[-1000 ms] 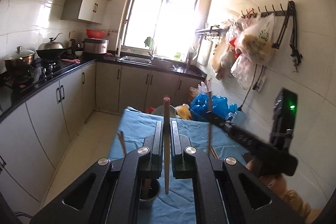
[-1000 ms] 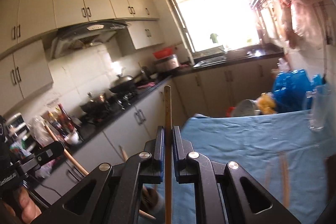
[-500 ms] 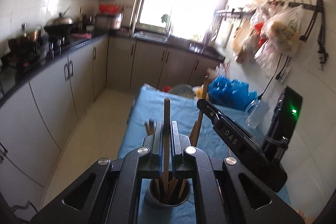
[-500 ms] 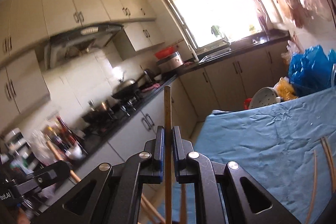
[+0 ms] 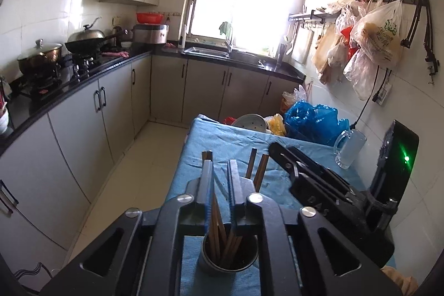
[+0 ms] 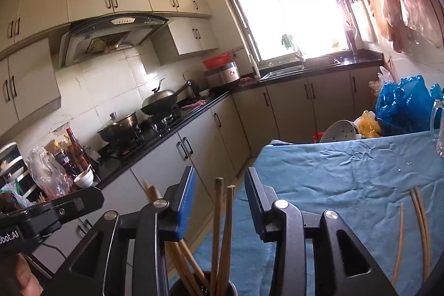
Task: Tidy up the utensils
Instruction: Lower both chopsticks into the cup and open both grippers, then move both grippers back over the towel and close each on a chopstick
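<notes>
Both grippers stood open over the same cup, each with its jaws apart and nothing between the pads. In the left wrist view the left gripper (image 5: 219, 179) sat at the lower centre, its jaws a narrow gap apart, and the chopsticks (image 5: 219, 237) stood loose in that gap, touching neither pad as far as could be told. That fitted a release: the sticks were in the cup (image 5: 228, 254), so no grip was needed.

In the right wrist view the right gripper (image 6: 219, 199) held its jaws wider, the blue pad on the left finger well clear of the two stick tops rising between them. The cup's rim (image 6: 177, 287) showed at the bottom edge, partly hidden by the gripper body.

The sticks leaned at different angles, as loose ones in a round cup would, tips down and ends up.

Outward from there, the cup stood near the lower edge of the blue cloth (image 6: 347, 179). To the lower right of the right view three or so more chopsticks (image 6: 416, 229) lay flat on the cloth, well apart from the cup; these looked like what was left to gather. A glass mug (image 5: 350, 147) stood at the cloth's right side, near the wall.
</notes>
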A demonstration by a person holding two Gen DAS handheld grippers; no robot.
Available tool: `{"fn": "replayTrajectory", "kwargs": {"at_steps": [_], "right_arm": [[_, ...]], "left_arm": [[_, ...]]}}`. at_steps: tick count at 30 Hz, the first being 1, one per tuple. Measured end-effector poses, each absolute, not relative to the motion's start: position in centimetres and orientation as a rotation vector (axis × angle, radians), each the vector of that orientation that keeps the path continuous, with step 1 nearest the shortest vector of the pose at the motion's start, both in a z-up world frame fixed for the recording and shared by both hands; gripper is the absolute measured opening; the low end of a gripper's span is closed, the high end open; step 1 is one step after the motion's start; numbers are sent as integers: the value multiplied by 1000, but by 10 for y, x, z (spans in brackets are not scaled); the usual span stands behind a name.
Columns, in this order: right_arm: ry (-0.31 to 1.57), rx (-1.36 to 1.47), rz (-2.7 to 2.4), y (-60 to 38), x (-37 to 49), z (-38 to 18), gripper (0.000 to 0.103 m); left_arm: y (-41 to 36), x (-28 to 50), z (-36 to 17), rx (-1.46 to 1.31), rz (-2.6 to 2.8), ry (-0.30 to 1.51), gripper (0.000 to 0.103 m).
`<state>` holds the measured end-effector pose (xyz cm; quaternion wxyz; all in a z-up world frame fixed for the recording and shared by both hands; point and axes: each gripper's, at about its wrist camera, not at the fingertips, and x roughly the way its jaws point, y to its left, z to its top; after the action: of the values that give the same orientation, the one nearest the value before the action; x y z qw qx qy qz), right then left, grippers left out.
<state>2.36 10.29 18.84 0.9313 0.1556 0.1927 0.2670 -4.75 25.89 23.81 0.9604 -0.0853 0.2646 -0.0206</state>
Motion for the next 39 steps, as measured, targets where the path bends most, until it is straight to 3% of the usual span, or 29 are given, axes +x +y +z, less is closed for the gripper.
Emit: {"fn": "replayTrajectory", "kwargs": {"at_steps": [3, 10, 14, 17, 26, 31, 33, 35, 39], "right_arm": [[395, 324, 532, 86, 16, 190, 42], [405, 292, 454, 29, -11, 182, 60], [454, 265, 383, -15, -24, 163, 61], [496, 227, 315, -55, -35, 143, 63], [754, 178, 135, -169, -54, 67, 64], [827, 281, 175, -191, -46, 47, 54], [846, 318, 226, -182, -37, 46, 53], [871, 339, 273, -168, -26, 44, 50], [937, 306, 329, -131, 10, 36, 47]], "left_arm": [[255, -60, 246, -189, -27, 508, 18], [223, -99, 255, -225, -132, 488, 18], [185, -115, 241, -211, -222, 524, 28], [151, -121, 218, -167, -272, 573, 36], [54, -96, 89, 29, -354, 915, 36], [23, -77, 43, 65, -368, 1023, 36], [17, -68, 33, 77, -355, 1038, 33], [15, -54, 22, 85, -320, 1068, 8], [32, -36, 20, 1, -270, 1077, 7]]}}
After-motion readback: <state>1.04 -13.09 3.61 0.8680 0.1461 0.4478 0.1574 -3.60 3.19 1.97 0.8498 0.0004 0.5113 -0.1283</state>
